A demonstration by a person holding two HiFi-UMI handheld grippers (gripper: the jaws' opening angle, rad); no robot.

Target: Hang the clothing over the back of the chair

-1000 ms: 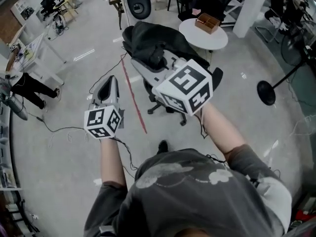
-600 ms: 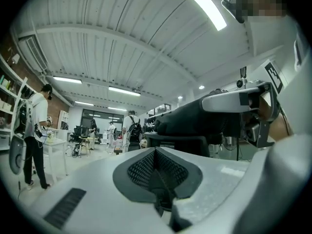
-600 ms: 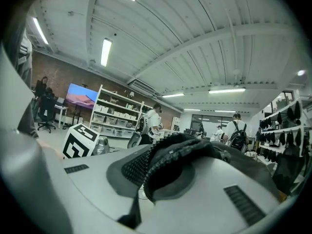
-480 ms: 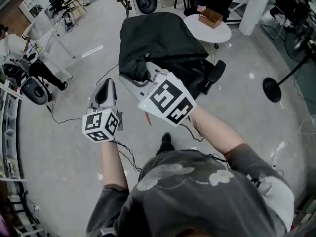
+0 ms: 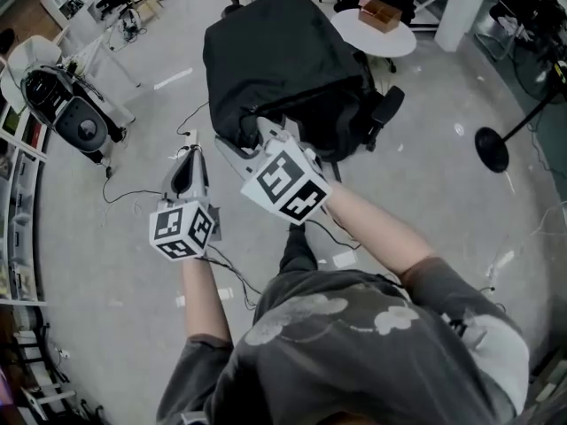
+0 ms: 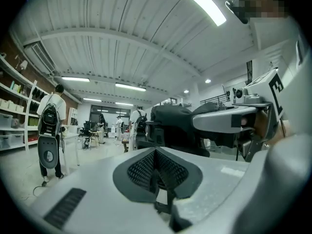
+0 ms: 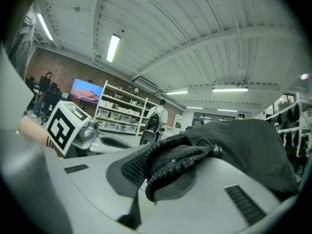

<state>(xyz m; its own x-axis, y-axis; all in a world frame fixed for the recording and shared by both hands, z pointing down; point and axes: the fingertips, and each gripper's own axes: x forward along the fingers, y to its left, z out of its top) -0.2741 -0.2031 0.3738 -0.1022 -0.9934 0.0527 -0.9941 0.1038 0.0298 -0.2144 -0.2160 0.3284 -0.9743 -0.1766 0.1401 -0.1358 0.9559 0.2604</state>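
A black garment [image 5: 283, 60] lies spread over the back of an office chair, whose armrest [image 5: 387, 106] sticks out at the right. My right gripper [image 5: 255, 131] is at the garment's near edge, shut on a fold of the black fabric [image 7: 178, 162]. The fold bunches between the pads and the rest trails off to the right [image 7: 253, 150]. My left gripper [image 5: 189, 151] hangs left of the chair, apart from the cloth. Its jaws [image 6: 157, 172] are shut with nothing between them. The draped chair [image 6: 170, 128] stands ahead of it, with the right gripper [image 6: 229, 121] at the right.
A round white table [image 5: 390, 44] with a brown box [image 5: 378, 13] stands behind the chair. A floor stand's round base [image 5: 492, 149] is at the right. A black device [image 5: 75, 122] and a floor cable [image 5: 133, 193] lie left. People stand far off [image 6: 48, 126].
Both grippers have come closer to the chair. The garment, bunched on the seat before, now lies spread over the chair back, still in the right gripper.
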